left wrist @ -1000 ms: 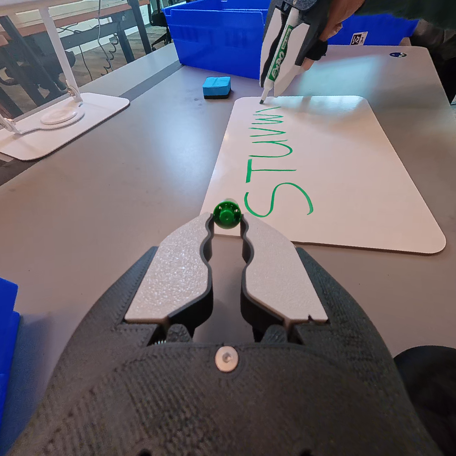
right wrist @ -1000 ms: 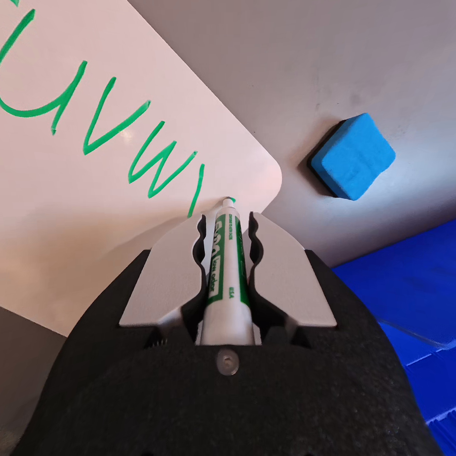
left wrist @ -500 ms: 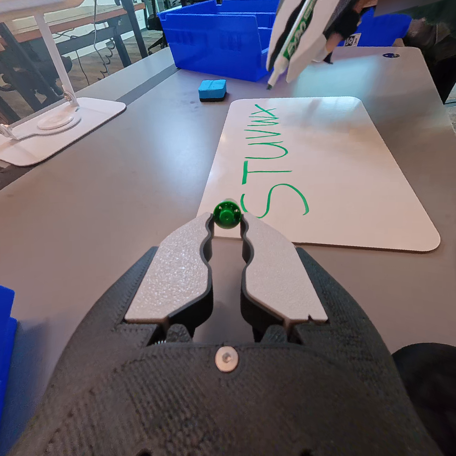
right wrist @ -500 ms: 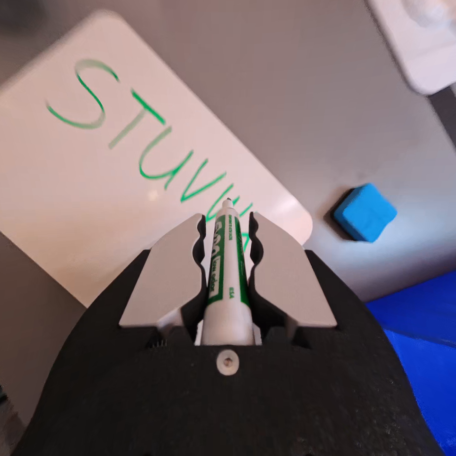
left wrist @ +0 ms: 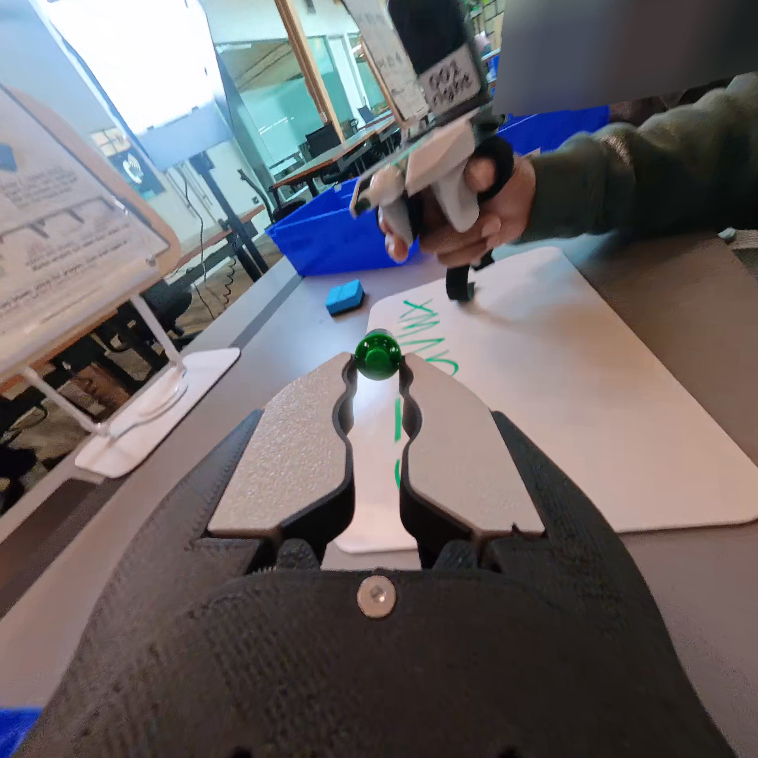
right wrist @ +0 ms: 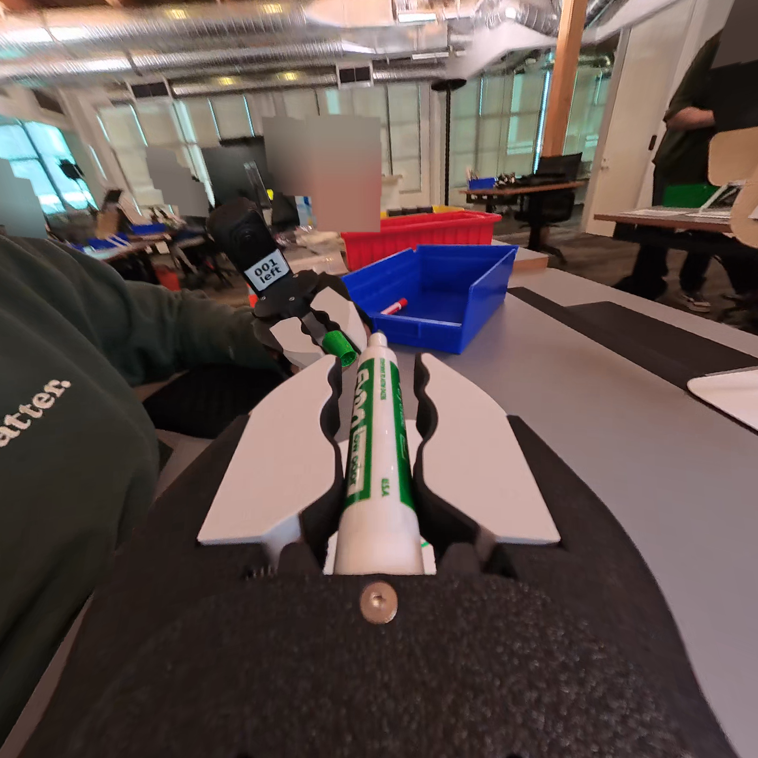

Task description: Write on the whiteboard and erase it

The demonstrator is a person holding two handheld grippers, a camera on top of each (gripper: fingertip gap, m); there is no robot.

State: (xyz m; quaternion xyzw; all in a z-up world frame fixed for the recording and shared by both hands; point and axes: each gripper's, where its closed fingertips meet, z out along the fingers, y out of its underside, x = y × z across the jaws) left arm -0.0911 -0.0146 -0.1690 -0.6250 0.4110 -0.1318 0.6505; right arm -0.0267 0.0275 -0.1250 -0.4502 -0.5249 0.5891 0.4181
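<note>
From the left wrist view, the left gripper pinches a round green plastic marker cap between its fingertips, both pads pressed against it. Beneath lies the flat white whiteboard bearing green writing. At eleven o'clock of the cap sits a small blue block eraser on the grey table, before a blue plastic bin.

From the right wrist view, the right gripper clamps a white green-labelled dry-erase marker deep between its jaws, bare tip pointing at twelve o'clock. The cap hangs at ten o'clock of that tip.
</note>
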